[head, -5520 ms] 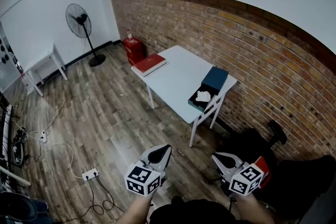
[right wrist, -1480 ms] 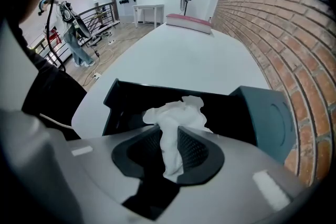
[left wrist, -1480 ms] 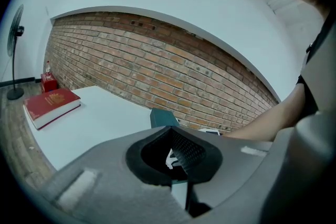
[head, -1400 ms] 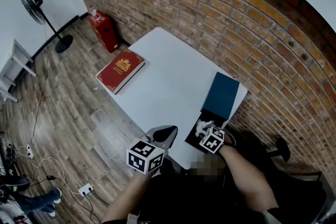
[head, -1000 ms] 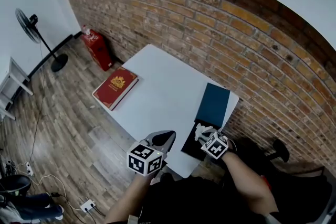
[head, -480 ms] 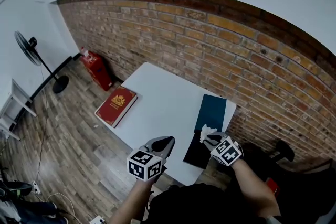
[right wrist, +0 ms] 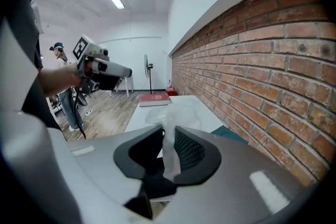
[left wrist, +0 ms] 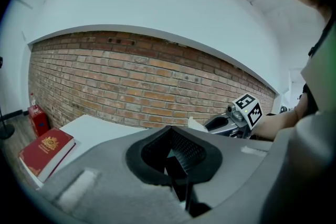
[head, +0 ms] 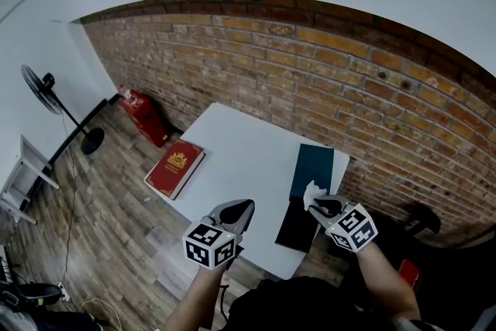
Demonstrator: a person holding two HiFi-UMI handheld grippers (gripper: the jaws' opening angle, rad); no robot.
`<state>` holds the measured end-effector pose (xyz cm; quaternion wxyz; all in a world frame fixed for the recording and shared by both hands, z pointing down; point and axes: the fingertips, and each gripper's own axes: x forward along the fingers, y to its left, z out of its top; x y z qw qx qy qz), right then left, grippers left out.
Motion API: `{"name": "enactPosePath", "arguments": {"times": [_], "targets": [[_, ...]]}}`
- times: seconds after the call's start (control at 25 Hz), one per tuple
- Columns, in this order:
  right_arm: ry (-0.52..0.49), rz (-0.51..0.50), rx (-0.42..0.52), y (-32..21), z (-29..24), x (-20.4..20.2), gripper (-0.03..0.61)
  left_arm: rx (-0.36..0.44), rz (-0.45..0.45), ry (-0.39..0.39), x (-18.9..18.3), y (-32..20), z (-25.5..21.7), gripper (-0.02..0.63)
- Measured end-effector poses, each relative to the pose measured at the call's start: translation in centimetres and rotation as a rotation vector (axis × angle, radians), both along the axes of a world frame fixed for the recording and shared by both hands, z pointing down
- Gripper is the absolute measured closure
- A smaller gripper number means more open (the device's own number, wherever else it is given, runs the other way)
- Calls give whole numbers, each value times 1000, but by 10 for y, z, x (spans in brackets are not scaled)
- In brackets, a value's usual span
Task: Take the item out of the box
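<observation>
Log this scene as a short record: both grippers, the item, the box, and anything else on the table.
table: white
box: dark, open, its teal lid laid back; on the table's right part
item: white, crumpled, held above the box
right gripper: jaws closing, the item between them
left gripper: shut, nothing in it, over the table's near edge
book: red, closed, on the table's left part
</observation>
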<state>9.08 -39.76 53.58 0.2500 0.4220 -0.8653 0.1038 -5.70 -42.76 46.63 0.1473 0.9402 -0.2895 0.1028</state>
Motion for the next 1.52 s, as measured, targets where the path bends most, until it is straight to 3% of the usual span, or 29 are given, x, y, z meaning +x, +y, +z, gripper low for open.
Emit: {"name": "enactPosePath", "arguments": {"times": [0.28, 0.48, 0.84, 1.52], "targets": [[-239, 84, 183, 28, -68, 4, 518, 101, -52, 48, -10, 0, -33, 609], [-286, 122, 296, 43, -91, 15, 531, 163, -91, 72, -20, 2, -52, 609], [-276, 64, 342, 46, -114, 1, 546, 150, -121, 79, -30, 0, -50, 609], [-330, 66, 317, 50, -110, 5, 548, 143, -109, 88, -20, 9, -49, 609]]}}
